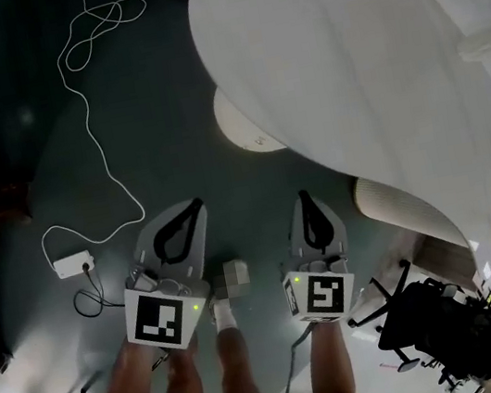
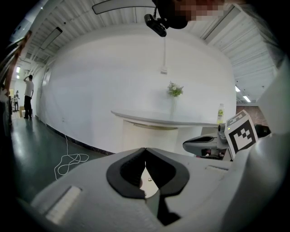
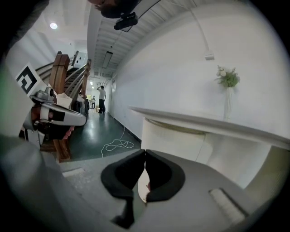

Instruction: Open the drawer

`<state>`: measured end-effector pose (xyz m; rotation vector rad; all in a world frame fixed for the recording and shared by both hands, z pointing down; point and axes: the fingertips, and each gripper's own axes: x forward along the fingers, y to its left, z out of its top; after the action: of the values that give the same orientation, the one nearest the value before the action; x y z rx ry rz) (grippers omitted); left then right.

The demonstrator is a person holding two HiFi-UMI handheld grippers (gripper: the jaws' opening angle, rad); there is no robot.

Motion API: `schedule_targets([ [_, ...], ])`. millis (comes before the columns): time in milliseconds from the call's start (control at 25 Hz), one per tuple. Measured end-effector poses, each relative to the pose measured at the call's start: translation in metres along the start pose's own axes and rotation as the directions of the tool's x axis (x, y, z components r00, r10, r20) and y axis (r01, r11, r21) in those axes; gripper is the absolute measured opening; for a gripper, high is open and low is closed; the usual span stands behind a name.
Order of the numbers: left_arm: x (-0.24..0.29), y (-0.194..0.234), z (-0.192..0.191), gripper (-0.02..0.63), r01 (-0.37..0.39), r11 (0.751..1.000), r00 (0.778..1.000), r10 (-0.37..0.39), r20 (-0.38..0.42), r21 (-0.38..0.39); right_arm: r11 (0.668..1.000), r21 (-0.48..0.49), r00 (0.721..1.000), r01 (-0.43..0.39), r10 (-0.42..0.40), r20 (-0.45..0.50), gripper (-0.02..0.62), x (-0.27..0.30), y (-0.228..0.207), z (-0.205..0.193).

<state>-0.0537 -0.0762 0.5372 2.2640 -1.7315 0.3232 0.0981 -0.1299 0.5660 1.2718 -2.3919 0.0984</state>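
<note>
Floor (image 1: 161,93): dark green, white cable (image 1: 87,125) across it.
Counter (image 1: 344,60): white, curved; pale panel (image 2: 145,136) beneath, perhaps a drawer front.
Our left tongs (image 2: 145,149): closed, empty.
Our right tongs (image 3: 145,152): closed, empty.

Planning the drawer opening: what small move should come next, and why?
Probably carry the right gripper forward toward the cream cabinet under the white counter: it and the left gripper are shut, empty and short of it, and no drawer front is discernible yet.

Head view looked steeply down at floor (image 1: 36,181). 2 gripper views faced forward, roughly level. All 3 shared white curved worktop (image 1: 347,79).
</note>
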Motion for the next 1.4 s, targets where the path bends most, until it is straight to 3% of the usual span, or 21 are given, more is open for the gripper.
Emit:
schedule_targets([
  [360, 0.027, 0.010, -0.059, 0.011, 0.026, 1.000, 1.000, -0.026, -0.004, -0.018, 0.999, -0.013, 0.999, 0.034, -0.035, -0.015, 0.005, 0.034, 0.005, -0.052],
  [800, 0.036, 0.015, -0.053, 0.011, 0.040, 0.999, 0.999, -0.039, 0.018, -0.008, 0.997, 0.016, 0.997, 0.071, -0.070, -0.031, 0.011, 0.065, -0.002, -0.050],
  [840, 0.036, 0.016, -0.053, 0.011, 0.039, 0.999, 0.999, -0.039, 0.015, -0.008, 0.997, 0.020, 0.996, 0.075, -0.074, -0.041, 0.059, 0.069, -0.004, -0.051],
  [920, 0.036, 0.019, -0.055, 0.011, 0.035, 0.999, 0.999, -0.035, 0.004, -0.009, 0.996, 0.030, 0.995, 0.090, -0.088, -0.055, 0.067, 0.074, -0.009, -0.052],
  [1160, 0.042, 0.026, -0.058, 0.011, 0.018, 1.000, 1.000, -0.019, -0.017, -0.011, 0.993, 0.066, 0.992, 0.093, -0.087, -0.091, 0.174, 0.094, -0.018, -0.058],
  [1400, 0.050, 0.036, -0.057, 0.011, 0.007, 1.000, 1.000, -0.008, -0.028, -0.014, 0.991, 0.092, 0.990, 0.096, -0.086, -0.112, 0.193, 0.117, -0.022, -0.060],
])
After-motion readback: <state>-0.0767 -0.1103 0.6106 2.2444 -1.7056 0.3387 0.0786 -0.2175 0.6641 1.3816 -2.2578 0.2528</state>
